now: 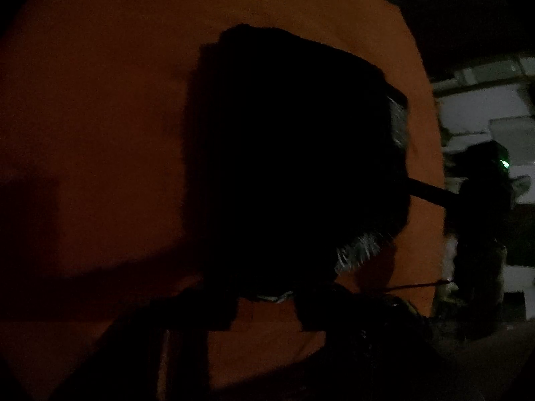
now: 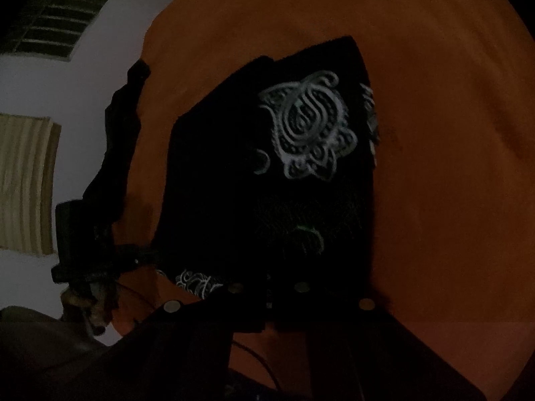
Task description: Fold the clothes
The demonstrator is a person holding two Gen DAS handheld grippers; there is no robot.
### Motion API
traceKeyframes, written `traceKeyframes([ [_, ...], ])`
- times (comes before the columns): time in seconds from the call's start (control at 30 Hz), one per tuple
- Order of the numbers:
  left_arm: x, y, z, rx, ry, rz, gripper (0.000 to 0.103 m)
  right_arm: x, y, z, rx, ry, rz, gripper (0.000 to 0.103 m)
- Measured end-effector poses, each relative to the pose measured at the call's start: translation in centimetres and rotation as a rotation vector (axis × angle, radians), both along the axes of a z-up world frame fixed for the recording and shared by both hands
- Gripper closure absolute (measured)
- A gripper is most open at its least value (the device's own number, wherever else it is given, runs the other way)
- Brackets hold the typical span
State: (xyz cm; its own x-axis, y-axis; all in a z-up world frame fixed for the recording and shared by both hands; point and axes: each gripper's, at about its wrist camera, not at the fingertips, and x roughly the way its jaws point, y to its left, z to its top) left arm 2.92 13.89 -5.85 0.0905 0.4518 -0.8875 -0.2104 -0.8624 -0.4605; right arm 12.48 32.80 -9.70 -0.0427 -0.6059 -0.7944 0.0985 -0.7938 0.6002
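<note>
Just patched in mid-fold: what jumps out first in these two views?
A black garment lies folded into a block in the middle of an orange surface. Its pale paisley print is the brightest detail, near the block's far end in the right wrist view. Both views are very dim; in the left one the garment is nearly a plain silhouette.
</note>
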Motion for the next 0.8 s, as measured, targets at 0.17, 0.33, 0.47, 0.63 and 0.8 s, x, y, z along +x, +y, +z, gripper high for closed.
traceKeyframes([
  [0.17,-1.5,-0.1,-1.0,0.061,-0.012,0.041,0.058,-1.3,-0.3,0.2,-0.011,0.011,0.005,0.101],
  [0.33,-0.5,0.5,-0.3,0.061,0.043,-0.038,0.098,-2.3,-1.1,0.1,-0.009,0.016,0.031,0.100],
  [0.47,-1.4,0.1,-0.7,0.007,0.016,0.002,0.077,-3.3,-1.6,0.5,0.001,0.036,0.030,0.100],
  [0.63,-3.4,-0.8,-1.6,0.020,-0.002,0.067,0.061,-4.0,-2.0,0.6,0.001,0.039,0.022,0.100],
  [0.8,-3.2,0.7,-1.1,0.074,0.012,-0.001,0.098,-4.3,-2.2,0.4,0.001,0.029,0.025,0.100],
])
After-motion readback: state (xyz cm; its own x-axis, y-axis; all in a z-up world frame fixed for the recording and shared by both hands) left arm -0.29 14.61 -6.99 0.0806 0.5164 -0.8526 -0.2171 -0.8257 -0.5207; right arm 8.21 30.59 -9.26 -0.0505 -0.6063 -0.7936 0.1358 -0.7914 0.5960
